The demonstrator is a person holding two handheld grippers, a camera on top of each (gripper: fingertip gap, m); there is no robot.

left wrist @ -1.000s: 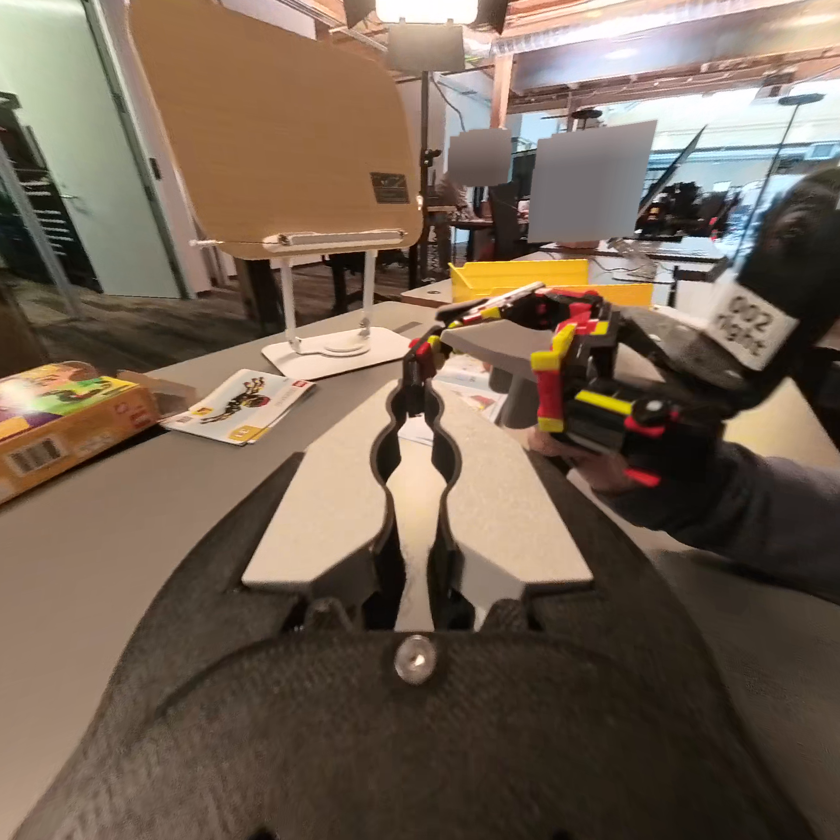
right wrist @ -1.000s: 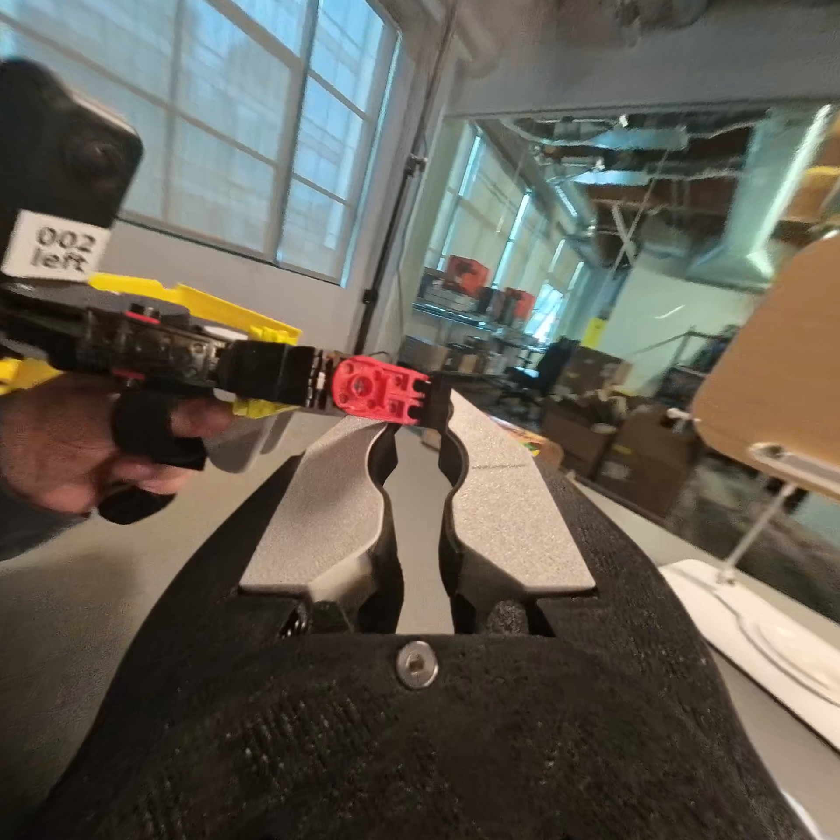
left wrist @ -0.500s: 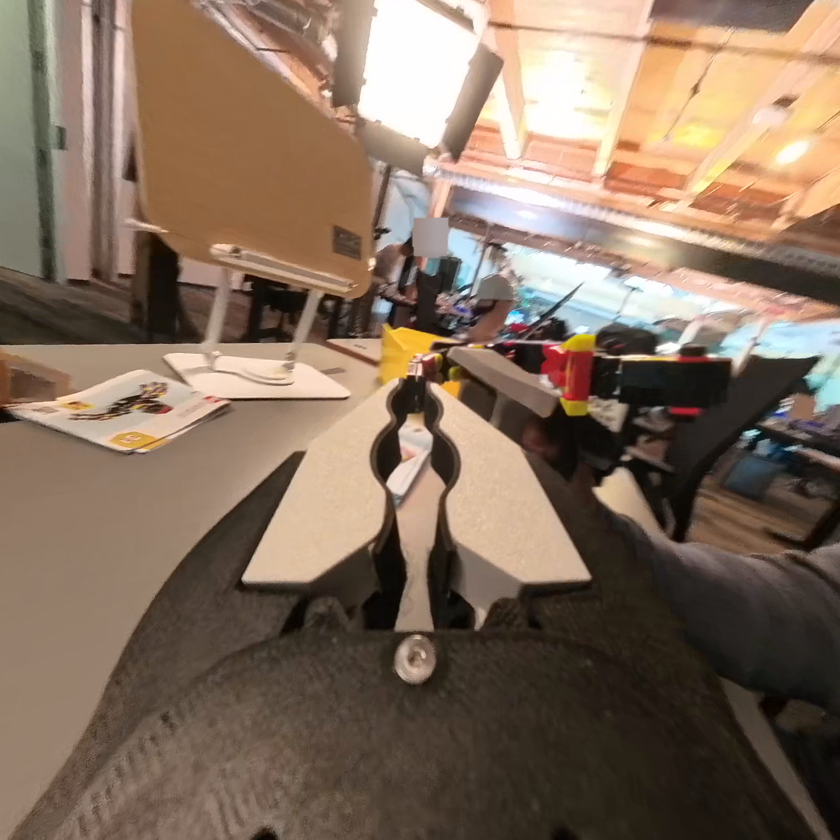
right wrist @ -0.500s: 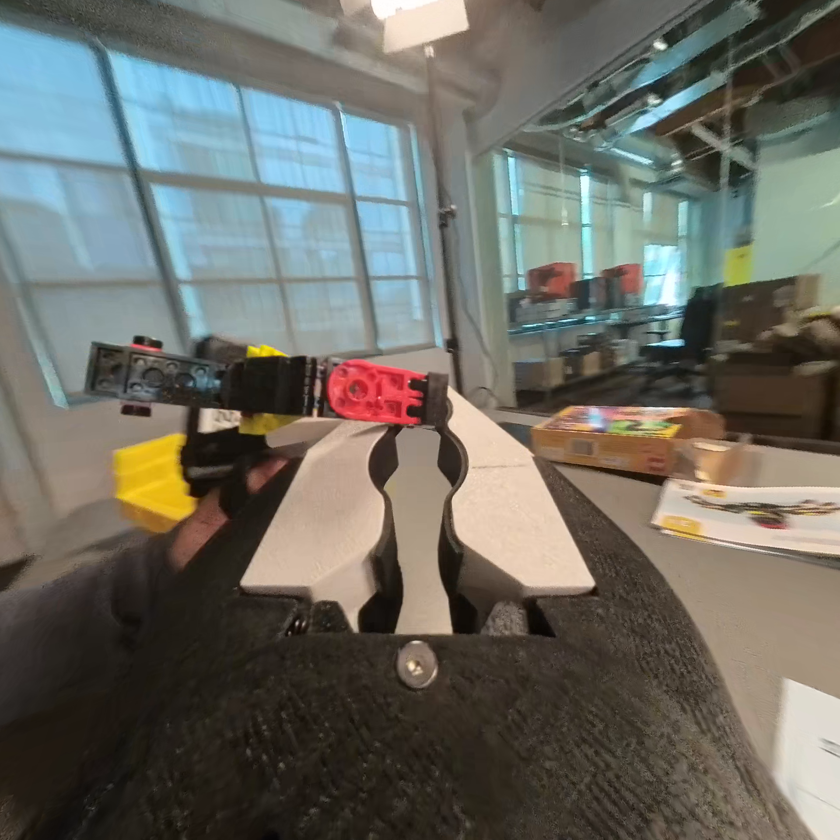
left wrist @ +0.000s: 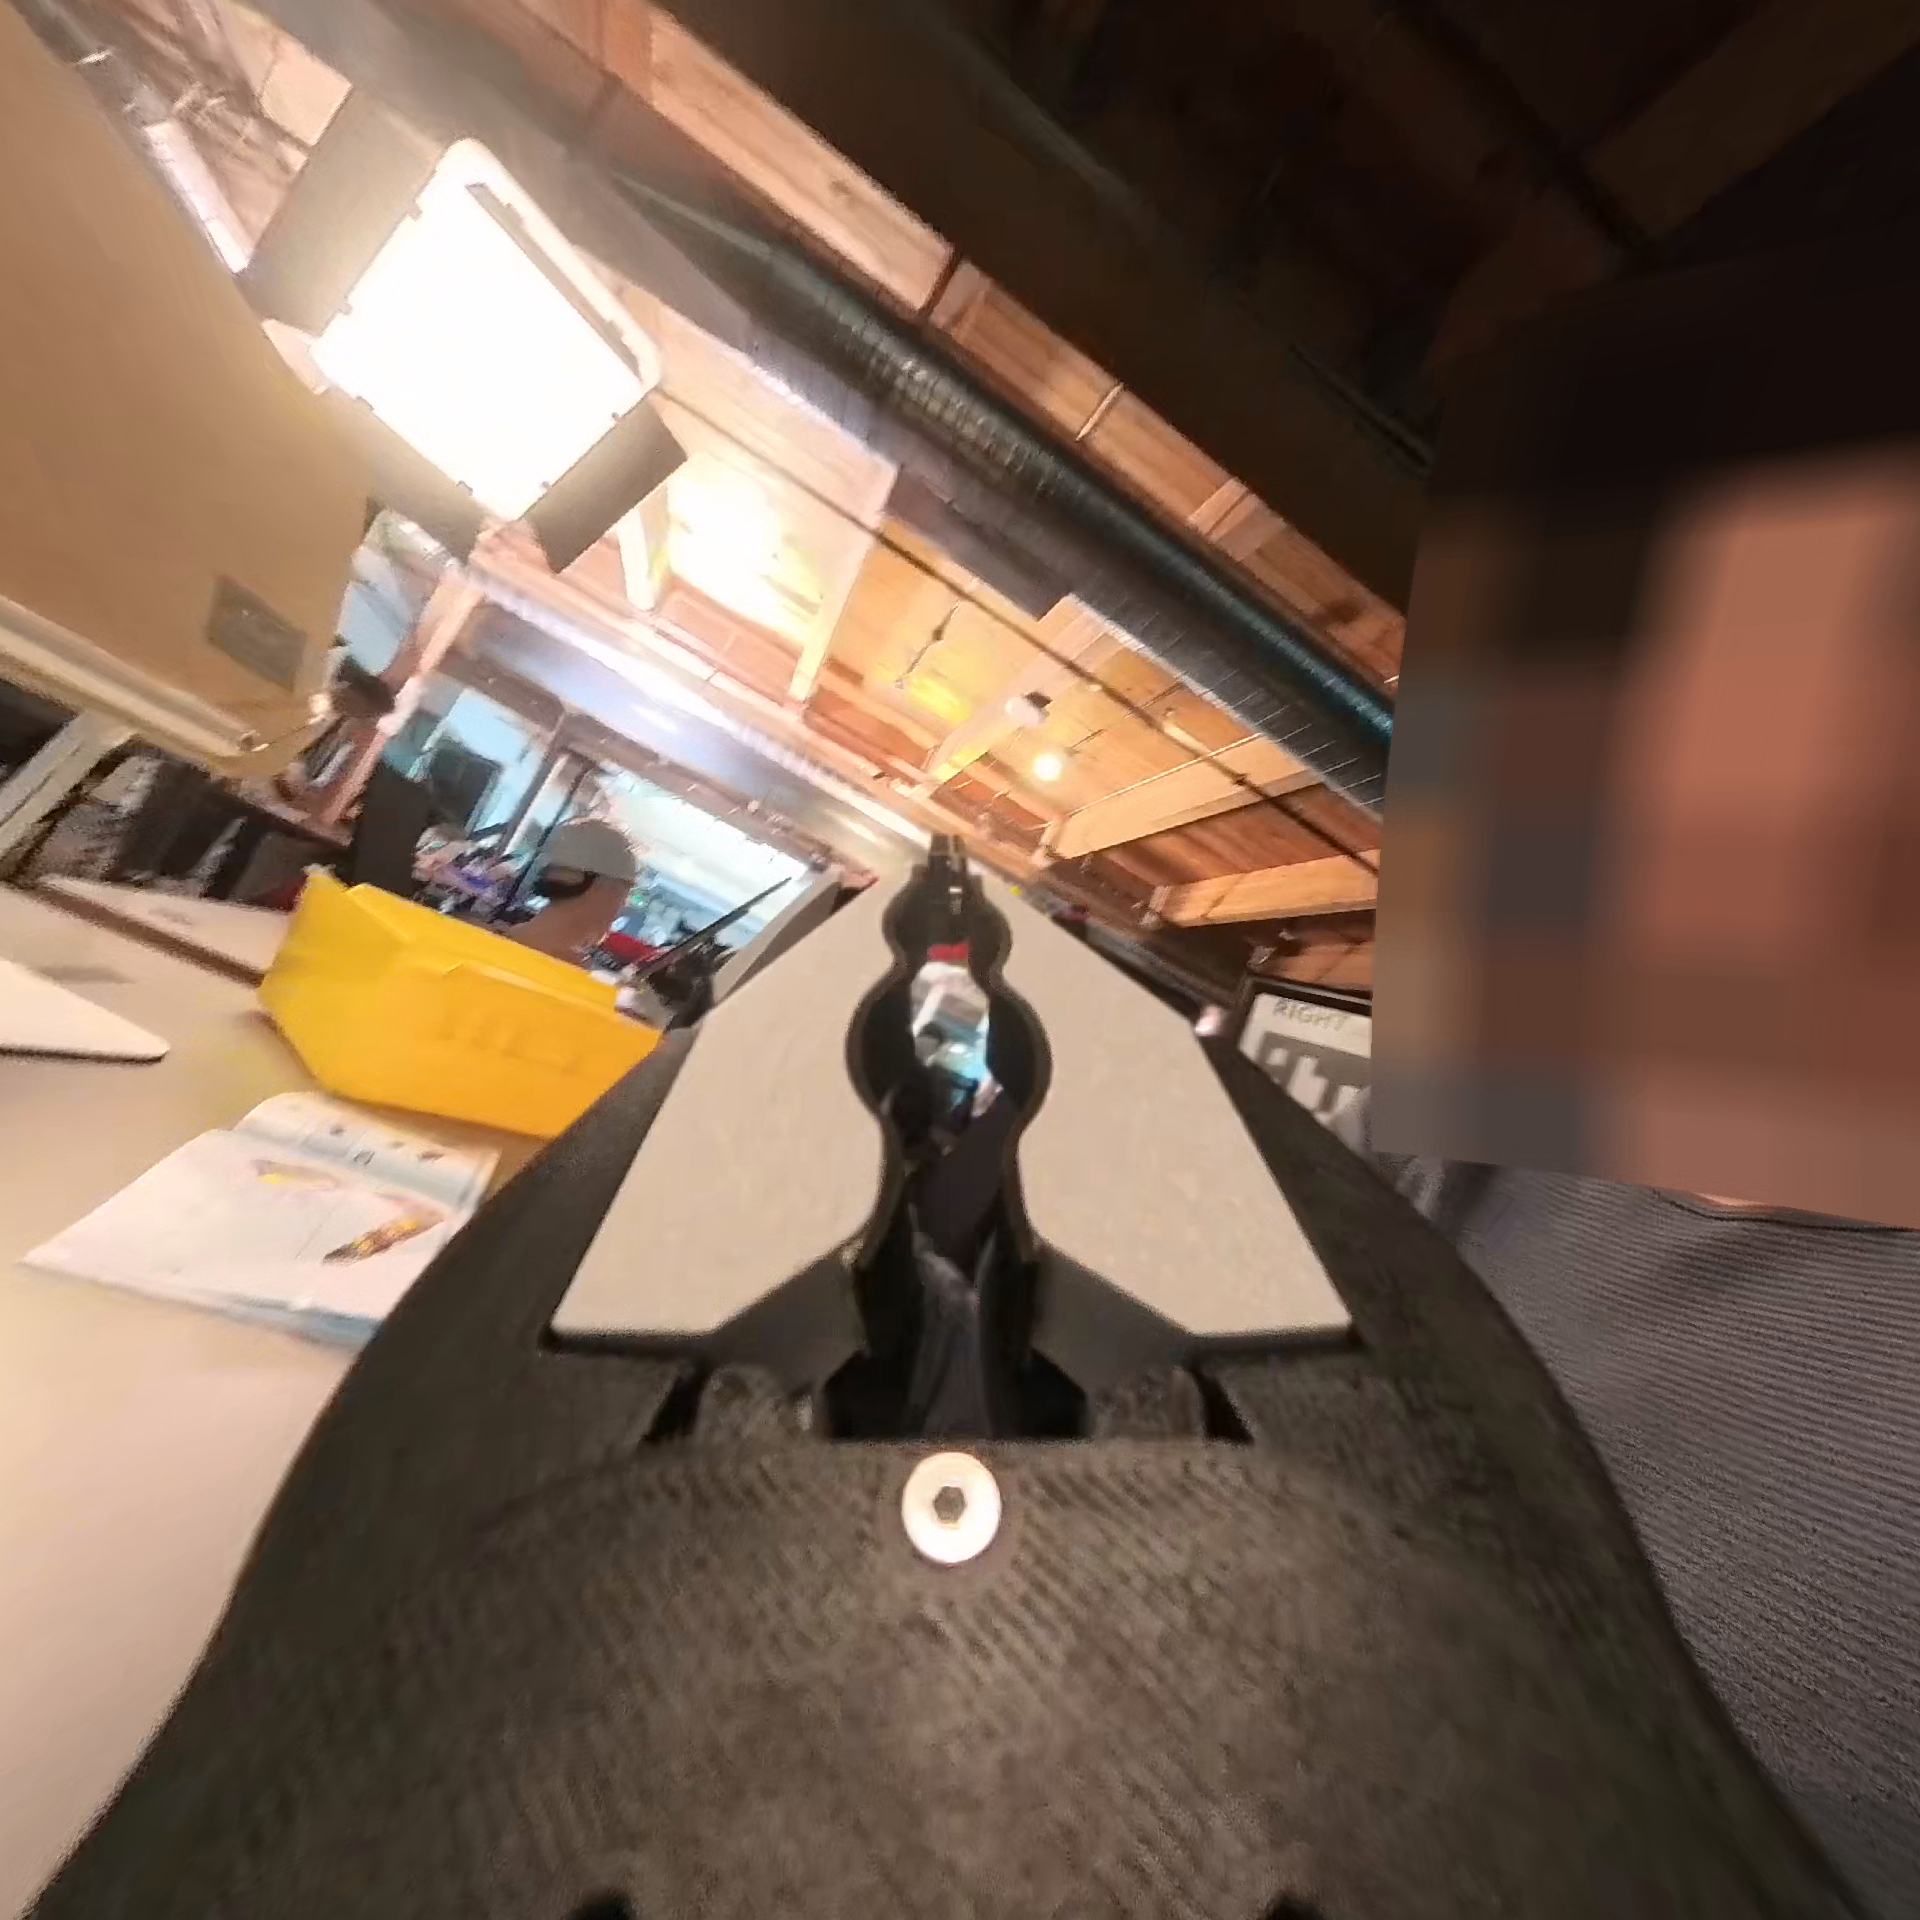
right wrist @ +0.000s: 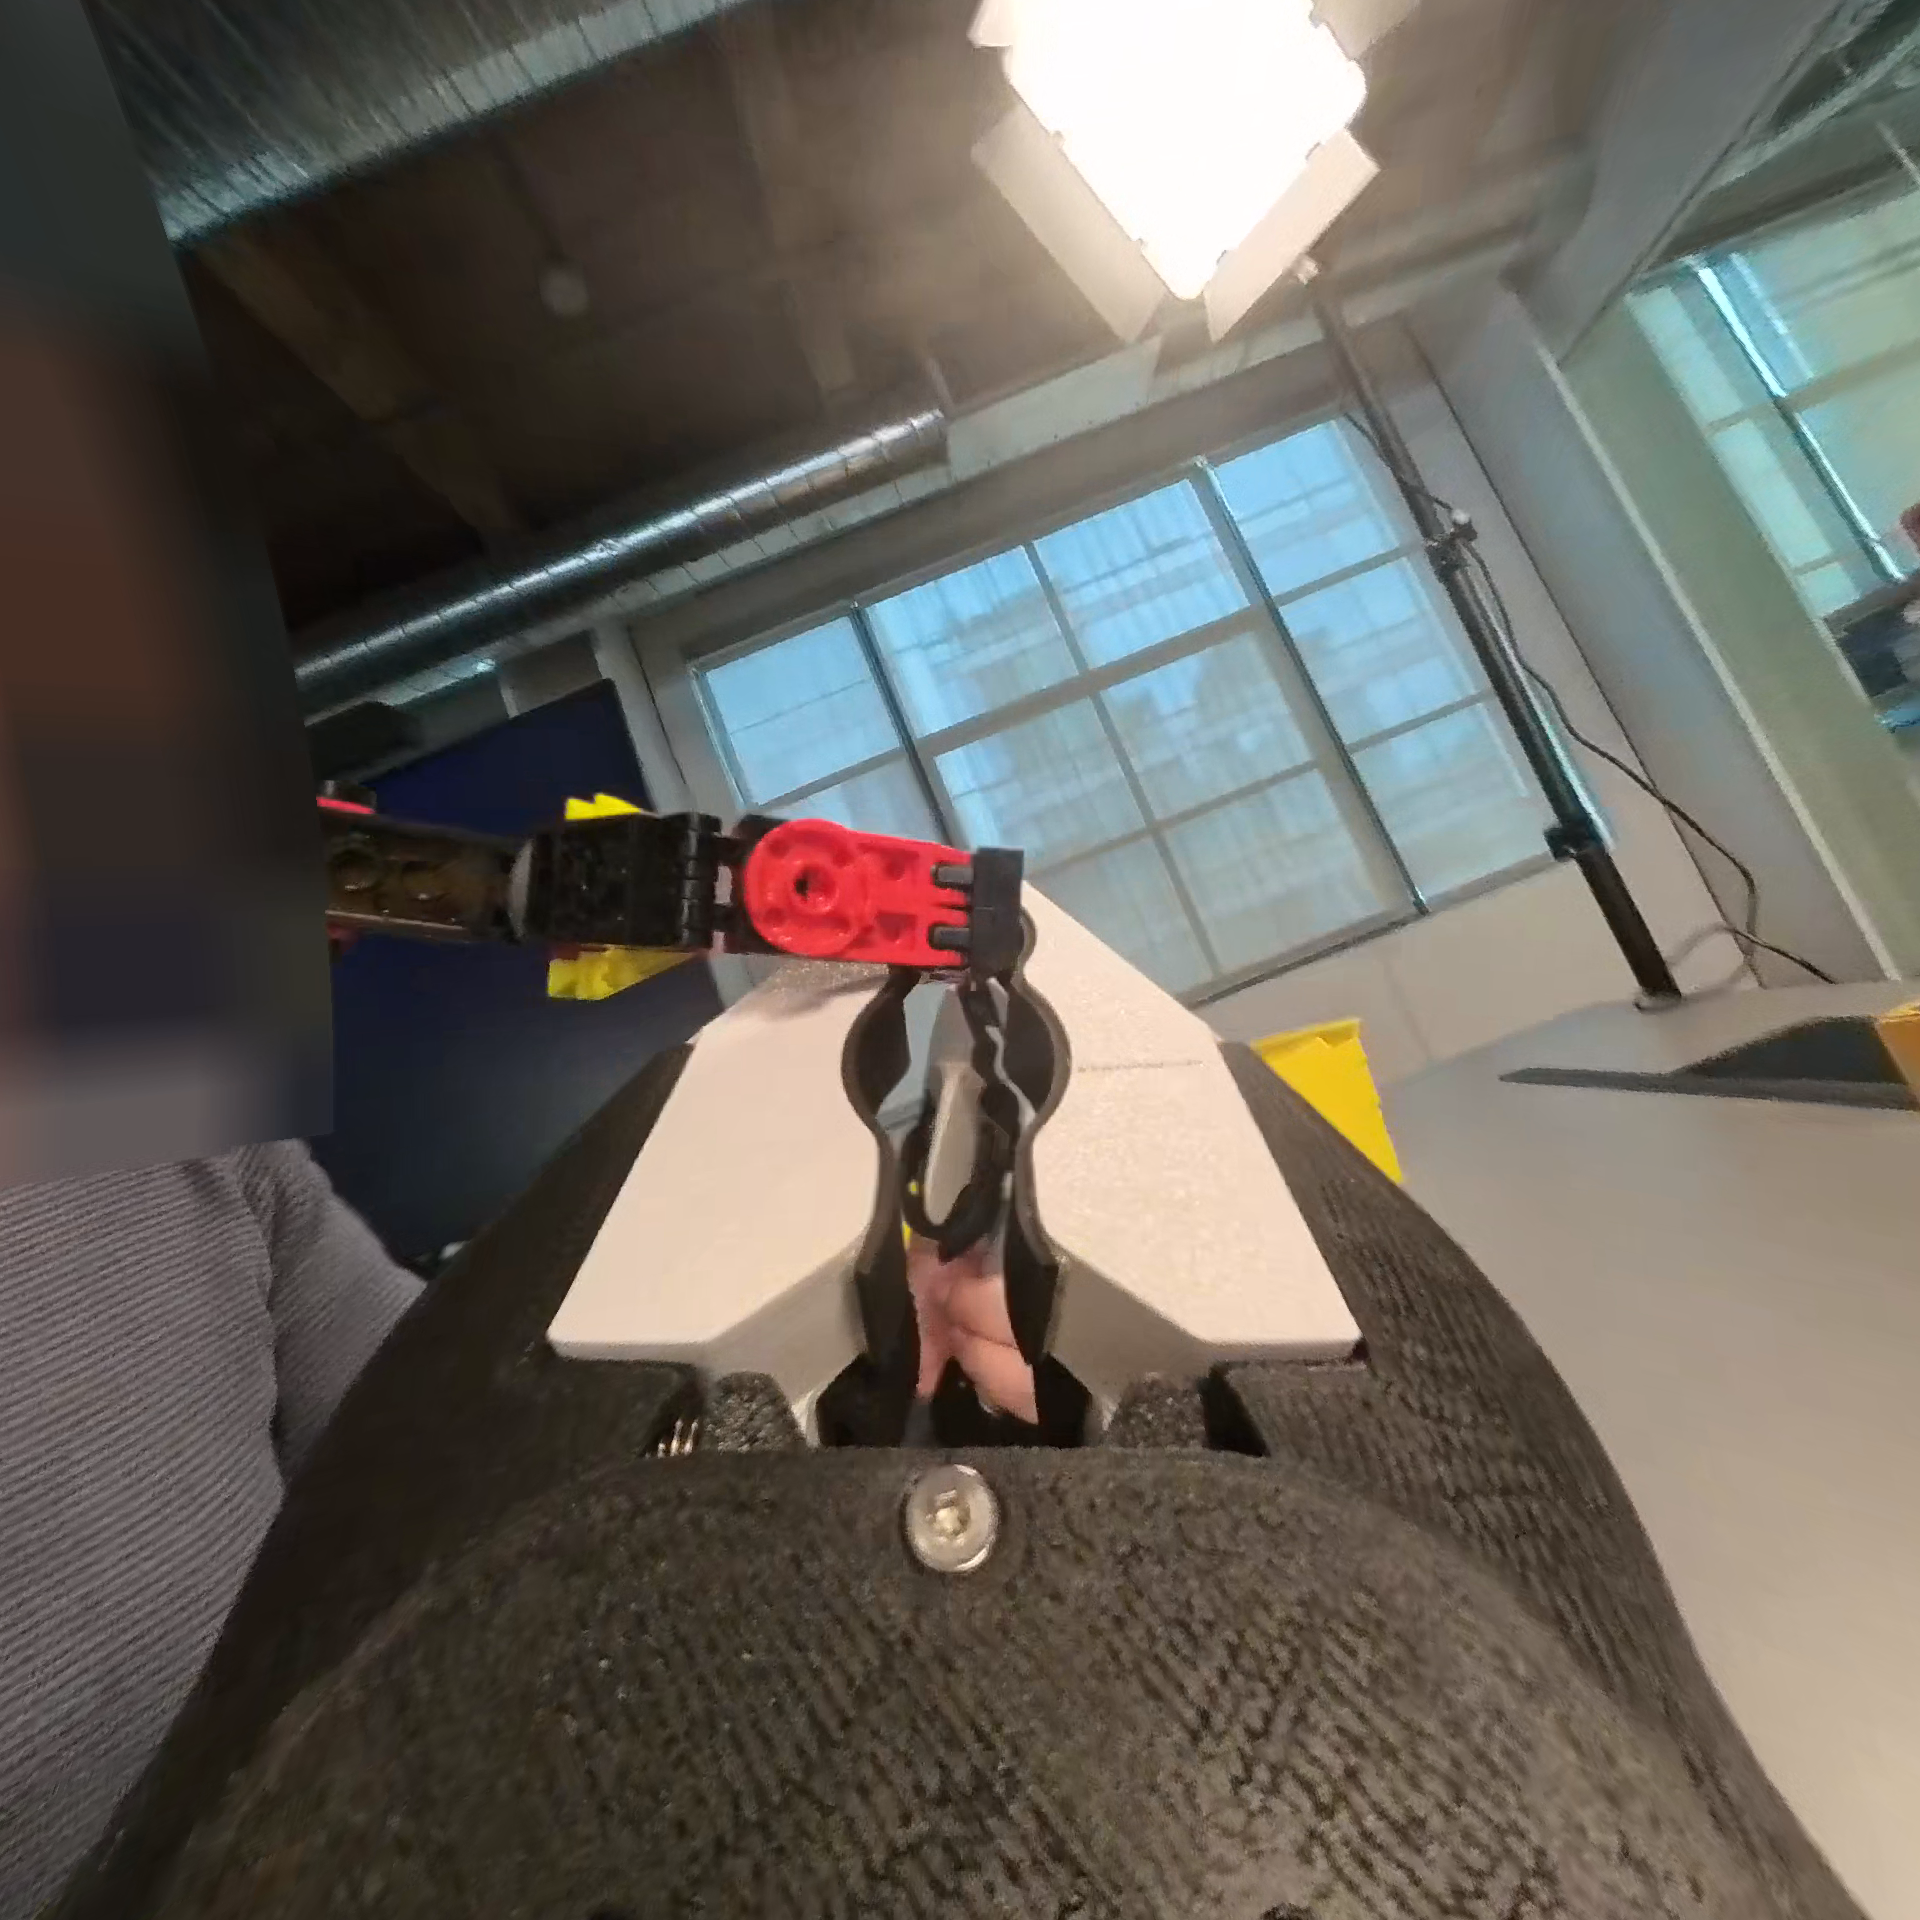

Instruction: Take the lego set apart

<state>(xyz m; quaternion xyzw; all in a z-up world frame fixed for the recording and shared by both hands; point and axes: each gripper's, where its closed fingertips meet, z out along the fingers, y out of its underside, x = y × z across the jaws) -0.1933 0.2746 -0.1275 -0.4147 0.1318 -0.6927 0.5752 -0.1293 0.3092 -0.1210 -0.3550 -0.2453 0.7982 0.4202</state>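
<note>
**Model still mostly assembled, both tools clamped**

Left wrist view: your left tool (left wrist: 943, 871) has its jaws closed on a small dark piece with a red fleck at the tips; which part it is, I can't tell. Booklet (left wrist: 272, 1216) lower left on the counter (left wrist: 135, 1455), yellow bin (left wrist: 447, 1023) behind it.

Right wrist view: your right tool (right wrist: 982, 961) pinches the black end of the lego model (right wrist: 665, 899), which sticks out toward frame left, red link next to black and yellow sections. Most of the teardown looks left to do.
</note>
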